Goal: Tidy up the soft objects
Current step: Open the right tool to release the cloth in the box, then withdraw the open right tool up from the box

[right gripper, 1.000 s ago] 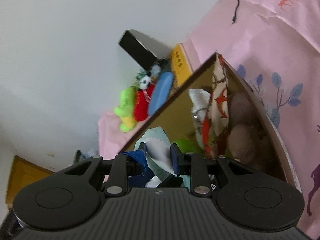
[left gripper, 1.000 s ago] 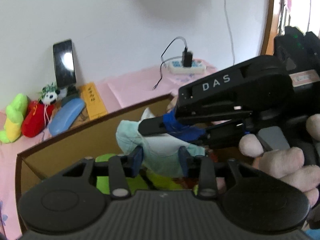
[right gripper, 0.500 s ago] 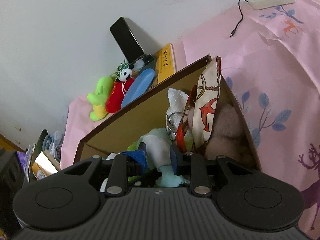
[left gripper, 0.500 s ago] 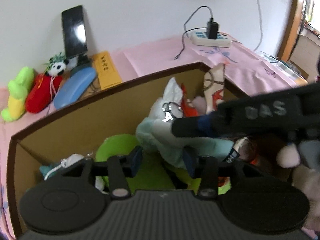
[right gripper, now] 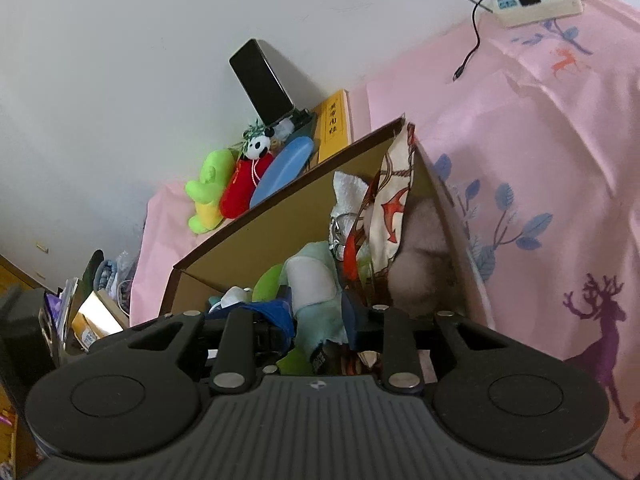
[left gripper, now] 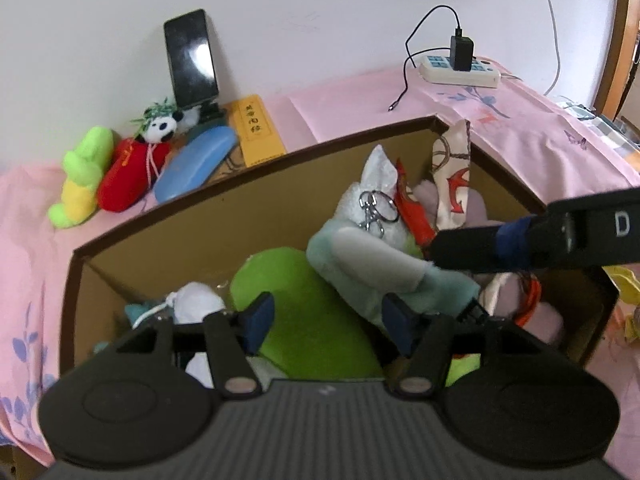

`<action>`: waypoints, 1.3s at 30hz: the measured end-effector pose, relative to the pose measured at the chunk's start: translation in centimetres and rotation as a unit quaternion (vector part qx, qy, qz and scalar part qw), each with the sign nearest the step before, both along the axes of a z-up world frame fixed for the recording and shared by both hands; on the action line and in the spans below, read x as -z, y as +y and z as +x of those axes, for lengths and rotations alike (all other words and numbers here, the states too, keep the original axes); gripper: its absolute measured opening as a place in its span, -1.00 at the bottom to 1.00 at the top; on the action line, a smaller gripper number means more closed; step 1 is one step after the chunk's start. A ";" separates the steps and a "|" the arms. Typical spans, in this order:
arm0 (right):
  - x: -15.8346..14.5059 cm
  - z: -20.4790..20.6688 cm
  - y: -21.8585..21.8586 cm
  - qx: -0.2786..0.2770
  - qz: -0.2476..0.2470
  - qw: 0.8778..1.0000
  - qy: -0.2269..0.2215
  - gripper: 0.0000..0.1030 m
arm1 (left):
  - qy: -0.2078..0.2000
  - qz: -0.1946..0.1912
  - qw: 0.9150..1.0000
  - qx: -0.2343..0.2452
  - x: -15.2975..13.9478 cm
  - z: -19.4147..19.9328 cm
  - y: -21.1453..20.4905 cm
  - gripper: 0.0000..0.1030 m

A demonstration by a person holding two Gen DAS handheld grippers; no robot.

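**Operator:** Since a second ago my left gripper (left gripper: 326, 322) has let go of the mint plush toy (left gripper: 384, 268); its jaws are opening, spread over the cardboard box (left gripper: 192, 216), pads clear of the toy, nothing pinched between them.

**Partner:** And the right one?

**Operator:** I keep my right gripper (right gripper: 318, 316) pinching the mint plush toy (right gripper: 316, 280) by its lower edge, fingers nearly together on the fabric. From the left camera its arm reaches in over the box's right side.

**Partner:** Where is the toy?

**Operator:** Inside the box, near the middle, lying on a green plush (left gripper: 304, 308), with a white plush (left gripper: 372, 196) and a patterned scarf (left gripper: 452, 176) behind it toward the box's far corner.

**Partner:** Outside the box?

**Operator:** Behind its far wall sit a lime plush (left gripper: 82, 176), a red plush (left gripper: 128, 172) and a blue case (left gripper: 196, 162).
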State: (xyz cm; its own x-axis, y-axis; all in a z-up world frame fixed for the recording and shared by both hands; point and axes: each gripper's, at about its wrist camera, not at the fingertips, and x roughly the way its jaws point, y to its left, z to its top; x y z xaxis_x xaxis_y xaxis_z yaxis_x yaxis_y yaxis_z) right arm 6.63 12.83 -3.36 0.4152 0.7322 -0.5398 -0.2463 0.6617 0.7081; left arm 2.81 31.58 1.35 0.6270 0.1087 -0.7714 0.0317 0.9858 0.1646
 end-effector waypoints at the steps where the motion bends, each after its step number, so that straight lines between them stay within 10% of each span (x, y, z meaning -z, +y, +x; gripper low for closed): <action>1: -0.1 -0.1 -0.2 0.001 -0.001 1.000 -0.002 -0.83 | -0.003 0.000 1.000 -0.002 -0.3 -0.3 -0.2 0.24; 27: -4.7 -7.7 -3.8 0.012 -0.179 0.966 -0.189 -0.72 | -0.042 0.025 0.996 -0.073 -4.2 -5.6 -6.4 0.63; 39: -5.1 -8.9 -6.9 0.006 -0.192 0.964 -0.185 -0.73 | -0.035 0.022 0.995 -0.087 -4.3 -6.6 -9.8 0.67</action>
